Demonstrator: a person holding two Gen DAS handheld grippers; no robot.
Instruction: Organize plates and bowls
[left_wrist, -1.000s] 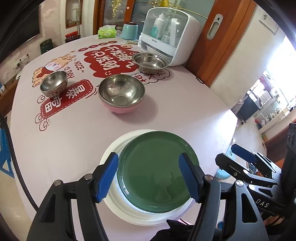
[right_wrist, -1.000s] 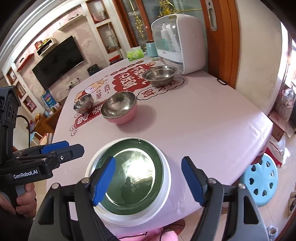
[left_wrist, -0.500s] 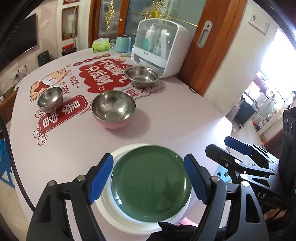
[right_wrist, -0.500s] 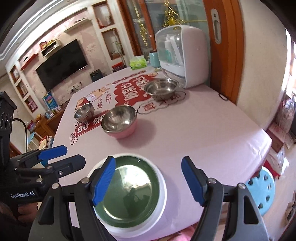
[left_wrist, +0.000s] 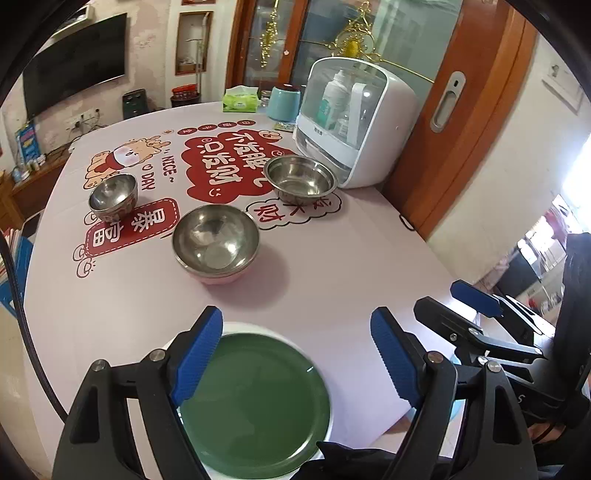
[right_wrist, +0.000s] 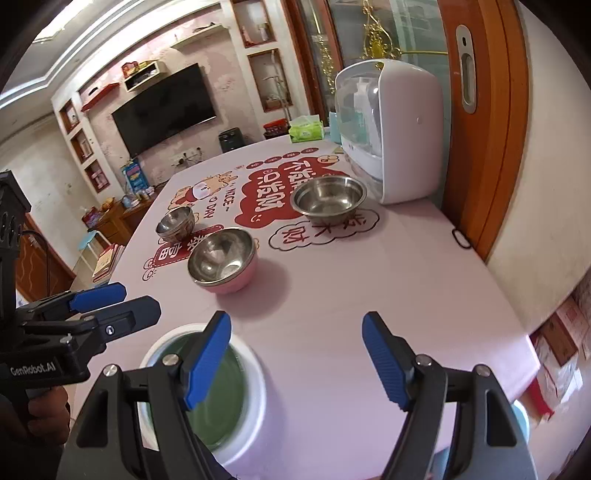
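Green plate (left_wrist: 255, 402): lies inside the white plate (left_wrist: 236, 326), just below and between the left tongs (left_wrist: 295, 354); in the right wrist view it sits under the left finger of the right tongs (right_wrist: 295, 354).
Plates' place: near edge of the worktop (left_wrist: 332, 266), stacked, close to the rim.
Pink-sided steel bowl (left_wrist: 216, 243): straight ahead of both tongs, apart from the plates.
Small steel bowl (left_wrist: 112, 192): further ahead and to the left.
Wide steel bowl (left_wrist: 299, 179): further ahead and right, just beside the white cabinet (left_wrist: 354, 122).
Left tongs: spread wide, holding nothing, above the plates.
Right tongs: also spread wide and bare, level with the left pair, off to its right.
Pose: both held low and forward, pointing across the worktop at the bowls.
Judged step: plates look done; bowls not yet nested.
Risk: a low sweep toward the bowls could clip the plate stack and push it off the near edge.
Risk: smooth round steel may slip from the blue pads (left_wrist: 197, 354) if pinched on the curved wall instead of the rim.
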